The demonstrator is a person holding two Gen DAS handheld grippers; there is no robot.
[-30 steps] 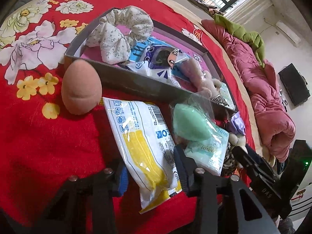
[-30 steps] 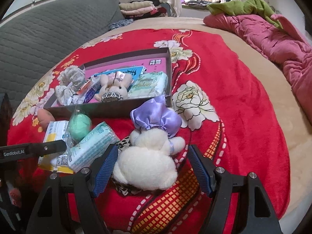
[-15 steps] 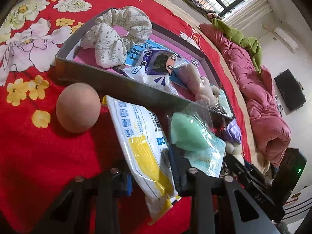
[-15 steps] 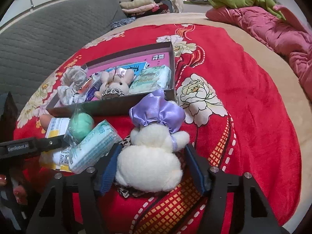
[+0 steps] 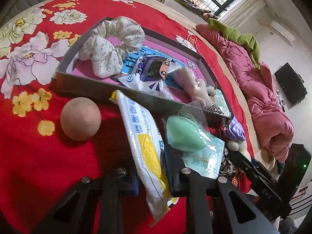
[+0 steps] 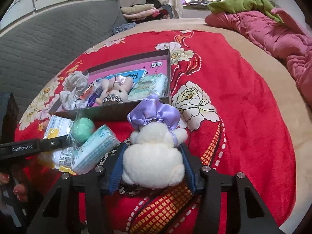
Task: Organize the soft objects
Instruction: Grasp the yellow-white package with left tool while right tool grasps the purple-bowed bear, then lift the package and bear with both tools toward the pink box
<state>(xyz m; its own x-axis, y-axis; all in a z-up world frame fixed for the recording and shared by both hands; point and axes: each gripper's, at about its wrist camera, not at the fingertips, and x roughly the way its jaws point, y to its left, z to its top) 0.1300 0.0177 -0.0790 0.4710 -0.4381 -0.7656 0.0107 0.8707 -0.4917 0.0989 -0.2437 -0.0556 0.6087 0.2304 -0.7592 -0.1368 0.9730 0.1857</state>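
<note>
Closing on the white-and-yellow plastic packet (image 5: 145, 146), the left claw (image 5: 150, 167) pinches it beside the grey-walled pink cardboard box (image 5: 87, 91). In the right view, the right claw (image 6: 153, 167) is closing around the white plush toy in a lilac satin bonnet (image 6: 154, 152); both need lifting into the box.

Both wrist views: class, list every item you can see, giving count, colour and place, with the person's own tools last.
Box: one, grey, pink inside, on red blanket.
Scrunchie: one, white, in box.
Small bunny: one, pinkish, in box.
Tissue pack: one, pale green, in box.
Ball: one, tan, outside box.
Yellow-white packet: one, between closing left gripper pads.
Green sponge: one, bagged, beside packet.
White plush: one, purple bow, between closing right gripper pads.
</note>
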